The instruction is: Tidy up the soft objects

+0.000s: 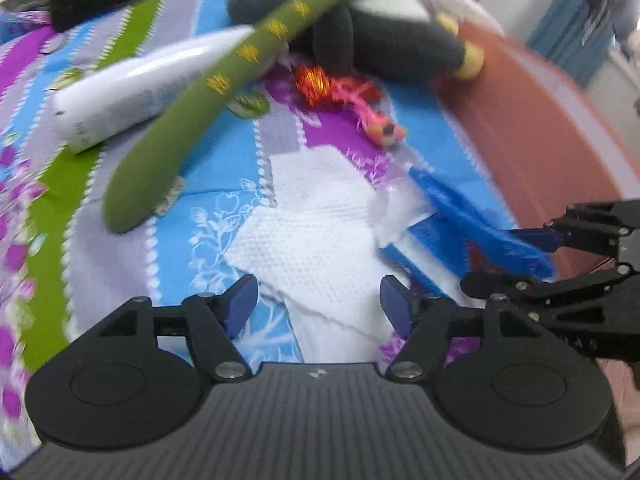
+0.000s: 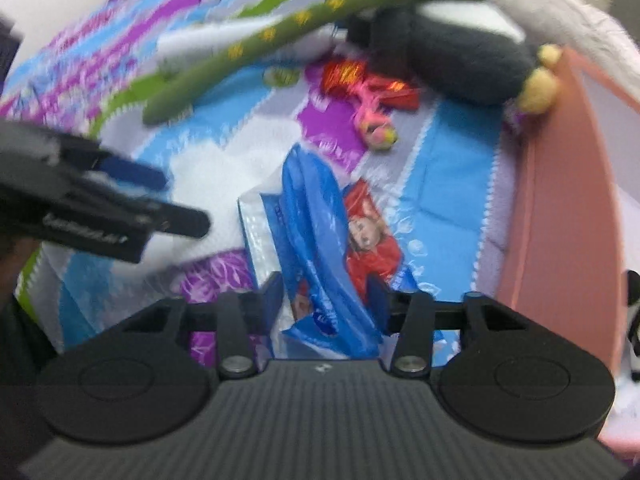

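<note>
Crinkly blue plastic packet (image 2: 320,240) lies on the patterned bedsheet (image 1: 224,168), its edge pinched in the right gripper (image 2: 326,300); slick film may slip free. Left gripper (image 1: 318,300) gapes, empty, over the white paper towel (image 1: 312,248); closing could tear it.

Lighting: bright, even, diffuse; shadows faint.
Glare: white streak along the white tube (image 1: 132,80).
Blur: motion smear across both views, heaviest in the right wrist view; the green plush (image 2: 320,28) and bedspread (image 1: 208,168) print are soft.
Sharpness: camera mounts in the foreground crisp.
Distortion: fisheye bending at the edges.
</note>
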